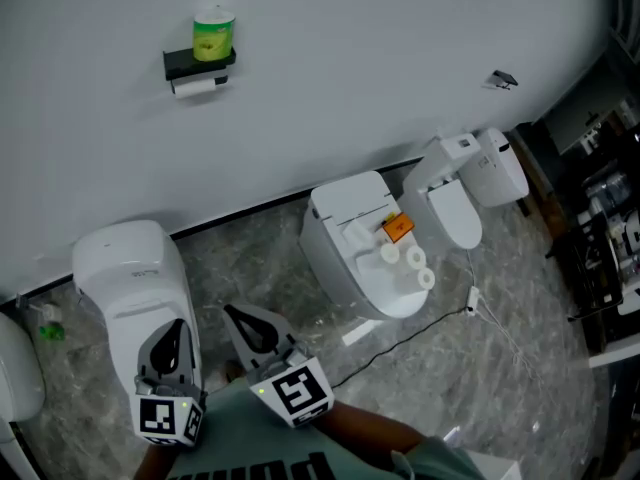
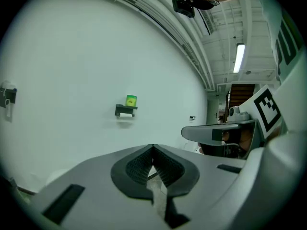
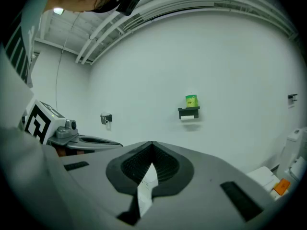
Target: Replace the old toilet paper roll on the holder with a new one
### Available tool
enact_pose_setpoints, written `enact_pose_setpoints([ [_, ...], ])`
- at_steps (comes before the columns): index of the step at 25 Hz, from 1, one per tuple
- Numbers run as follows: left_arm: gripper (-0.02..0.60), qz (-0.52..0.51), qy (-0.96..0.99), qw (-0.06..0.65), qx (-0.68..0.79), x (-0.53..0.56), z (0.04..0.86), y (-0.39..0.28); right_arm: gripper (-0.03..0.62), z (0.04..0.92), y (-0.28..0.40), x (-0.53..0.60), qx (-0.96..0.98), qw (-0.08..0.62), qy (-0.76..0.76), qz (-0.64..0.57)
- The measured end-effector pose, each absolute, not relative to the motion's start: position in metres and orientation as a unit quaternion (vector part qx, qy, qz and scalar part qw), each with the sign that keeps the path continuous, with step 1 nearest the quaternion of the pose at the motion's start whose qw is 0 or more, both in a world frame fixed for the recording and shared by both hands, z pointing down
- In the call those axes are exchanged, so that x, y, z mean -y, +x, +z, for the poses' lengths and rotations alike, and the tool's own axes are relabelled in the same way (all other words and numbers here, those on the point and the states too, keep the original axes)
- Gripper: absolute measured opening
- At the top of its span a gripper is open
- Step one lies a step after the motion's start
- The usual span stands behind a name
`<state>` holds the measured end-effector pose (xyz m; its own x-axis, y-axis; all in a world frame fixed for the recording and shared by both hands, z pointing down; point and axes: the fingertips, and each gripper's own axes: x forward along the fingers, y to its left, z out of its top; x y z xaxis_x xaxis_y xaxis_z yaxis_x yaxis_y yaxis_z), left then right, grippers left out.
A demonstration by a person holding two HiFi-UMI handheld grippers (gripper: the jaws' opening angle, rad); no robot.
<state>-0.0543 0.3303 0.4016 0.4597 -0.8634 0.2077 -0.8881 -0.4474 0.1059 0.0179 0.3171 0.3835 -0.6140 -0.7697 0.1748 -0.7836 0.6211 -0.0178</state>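
High on the white wall hangs a black holder [image 1: 199, 65] with a white paper roll [image 1: 195, 86] under its shelf and a green canister [image 1: 213, 34] on top. The holder [image 2: 125, 110] appears small and far in the left gripper view, and the holder [image 3: 188, 112] is equally distant in the right gripper view. Spare white rolls [image 1: 408, 260] lie on the lid of the middle toilet [image 1: 345, 268], beside an orange item [image 1: 397, 227]. My left gripper [image 1: 178, 326] and right gripper [image 1: 232, 311] sit low at the frame's bottom, both shut and empty, pointing toward the wall.
A white toilet [image 1: 135, 288] stands just beyond the left gripper, another toilet [image 1: 460, 193] at the right. A thin cable [image 1: 420, 333] trails over the marbled floor. Dark shelving [image 1: 610, 238] fills the right edge. A green bottle [image 1: 48, 328] sits at the wall's foot.
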Motion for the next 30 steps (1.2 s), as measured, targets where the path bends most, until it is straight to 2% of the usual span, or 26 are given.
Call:
enact_pose_setpoints([
  [30, 0.003, 0.057, 0.844, 0.098, 0.524, -0.323, 0.396, -0.045, 0.002, 0.371, 0.034, -0.302, 0.892, 0.051, 0.446, 0.056],
])
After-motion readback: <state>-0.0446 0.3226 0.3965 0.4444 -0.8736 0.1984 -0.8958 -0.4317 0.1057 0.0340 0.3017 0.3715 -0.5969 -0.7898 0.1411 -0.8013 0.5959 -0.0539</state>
